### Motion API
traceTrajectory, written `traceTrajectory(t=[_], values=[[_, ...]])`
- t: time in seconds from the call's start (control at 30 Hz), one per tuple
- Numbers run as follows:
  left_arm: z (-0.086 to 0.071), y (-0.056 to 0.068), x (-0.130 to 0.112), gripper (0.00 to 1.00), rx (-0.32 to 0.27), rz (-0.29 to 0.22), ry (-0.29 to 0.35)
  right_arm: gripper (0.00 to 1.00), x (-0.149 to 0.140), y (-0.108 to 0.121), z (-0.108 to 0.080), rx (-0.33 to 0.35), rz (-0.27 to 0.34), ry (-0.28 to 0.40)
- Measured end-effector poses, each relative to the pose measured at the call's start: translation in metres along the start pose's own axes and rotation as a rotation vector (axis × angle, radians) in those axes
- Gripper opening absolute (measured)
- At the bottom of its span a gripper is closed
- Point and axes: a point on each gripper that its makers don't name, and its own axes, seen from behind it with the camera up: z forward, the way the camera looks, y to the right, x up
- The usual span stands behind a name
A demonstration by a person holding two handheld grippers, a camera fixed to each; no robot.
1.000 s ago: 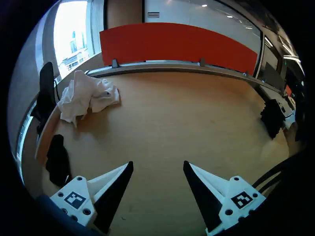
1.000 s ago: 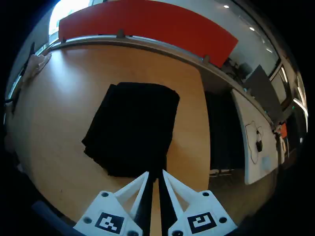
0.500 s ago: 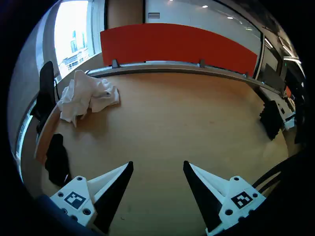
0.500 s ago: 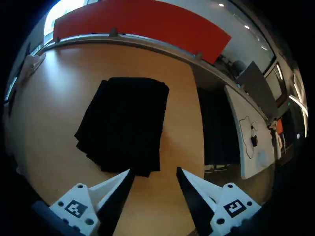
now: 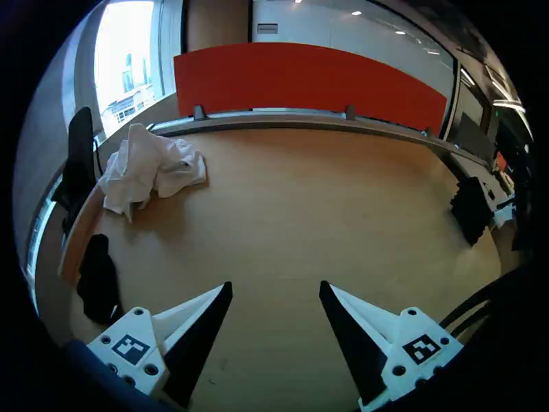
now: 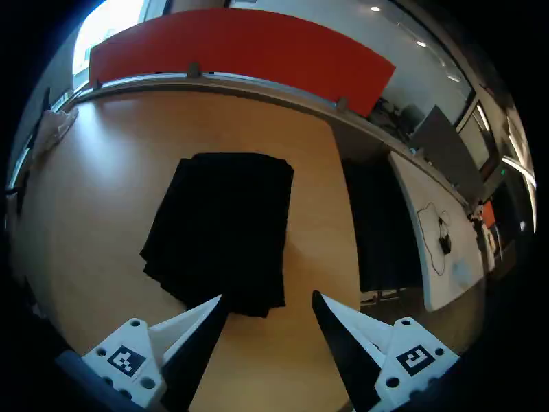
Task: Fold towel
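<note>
Listing what the left gripper view holds: the left tongs [image 5: 275, 283], fingers spread wide with nothing between them, over the near part of a pale wooden surface [image 5: 309, 206]. Toward the far left corner of that surface lies a crumpled white cloth [image 5: 147, 168], heaped and creased. A dark bundle [image 5: 96, 278] hangs at the left edge, nearer to us, and a black chair [image 5: 79, 158] stands beyond that edge, before a bright window [image 5: 127, 62]. A red partition [image 5: 309, 75] runs along the far edge.

From the right gripper view we record the right tongs [image 6: 267, 295], likewise open and gripping nothing. The black towel [image 6: 219, 233] lies just ahead of them, flat on the surface and close to its right edge. We also note a second, white desk [image 6: 439, 240] past a gap on the right, with a cable and a small dark item on it.

Condition of the towel: folded into a neat oblong, long sides running away from us, far edge straight. Several layers show stepped along the near left corner. Its near edge falls between the two finger tips as pictured. We cannot tell whether the left finger touches it.
</note>
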Motion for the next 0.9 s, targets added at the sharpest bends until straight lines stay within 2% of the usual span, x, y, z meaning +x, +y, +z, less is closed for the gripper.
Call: traceTrajectory(t=[0.2, 0.67, 0.9], values=[[-0.001, 0.000, 0.002, 0.94, 0.000, -0.005, 0.004, 0.91, 0.007, -0.007, -0.001, 0.015, 0.039, 0.027], [-0.002, -0.003, 0.010, 0.94, 0.008, -0.003, 0.018, 0.91, 0.032, -0.026, -0.003, 0.034, 0.222, 0.125], [-0.001, -0.005, 0.016, 0.94, 0.016, -0.008, 0.034, 0.91, 0.041, -0.030, -0.005, 0.024, 0.266, 0.165]])
